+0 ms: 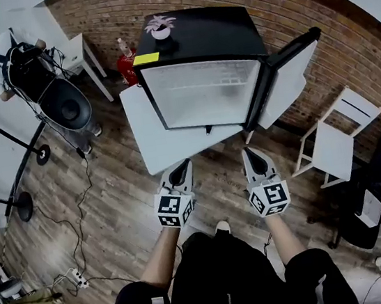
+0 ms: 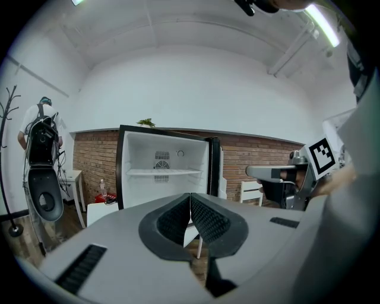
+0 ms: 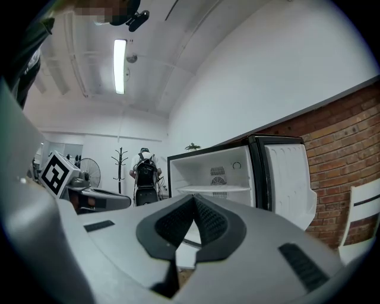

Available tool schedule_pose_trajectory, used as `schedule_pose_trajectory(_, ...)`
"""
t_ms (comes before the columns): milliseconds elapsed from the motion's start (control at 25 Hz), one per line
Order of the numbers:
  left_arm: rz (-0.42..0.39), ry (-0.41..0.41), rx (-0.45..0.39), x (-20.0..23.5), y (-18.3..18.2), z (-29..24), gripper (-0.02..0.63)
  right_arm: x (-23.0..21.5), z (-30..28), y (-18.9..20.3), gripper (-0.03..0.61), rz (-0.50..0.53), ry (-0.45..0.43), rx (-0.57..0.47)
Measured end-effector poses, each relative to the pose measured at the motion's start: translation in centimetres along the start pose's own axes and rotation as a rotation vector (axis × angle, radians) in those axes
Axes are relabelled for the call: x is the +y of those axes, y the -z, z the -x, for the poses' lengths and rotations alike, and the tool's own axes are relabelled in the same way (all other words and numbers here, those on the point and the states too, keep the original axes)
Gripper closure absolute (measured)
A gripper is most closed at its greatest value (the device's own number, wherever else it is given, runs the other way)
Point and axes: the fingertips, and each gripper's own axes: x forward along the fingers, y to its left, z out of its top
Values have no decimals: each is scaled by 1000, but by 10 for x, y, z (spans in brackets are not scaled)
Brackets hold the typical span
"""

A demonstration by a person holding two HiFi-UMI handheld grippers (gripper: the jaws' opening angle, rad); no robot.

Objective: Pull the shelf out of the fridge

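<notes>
Before fridge [image 1: 204, 97], left gripper [image 1: 182, 164], right gripper [image 1: 249, 151] level

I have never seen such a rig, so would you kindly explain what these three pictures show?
A person holds tongs in each hand: the left tongs and the right tongs. The top-down picture comes from a camera on the person's head; the other two come from cameras riding on the tongs, looking along their jaws. Both are shut and empty. Ahead stands a small black fridge on a white table, its door open, one white shelf inside and a potted plant on top.
</notes>
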Motion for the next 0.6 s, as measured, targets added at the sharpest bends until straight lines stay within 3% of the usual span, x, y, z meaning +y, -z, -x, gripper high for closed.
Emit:
schedule_pose_trajectory(360,17,-25,19,29,-6,-46,592,-14,-55,2,586,-12,-47,18)
schedule_pose_trajectory(600,13,-10,12,63,-15,-83,592,-28,-100,-1,586,-8,-25,20)
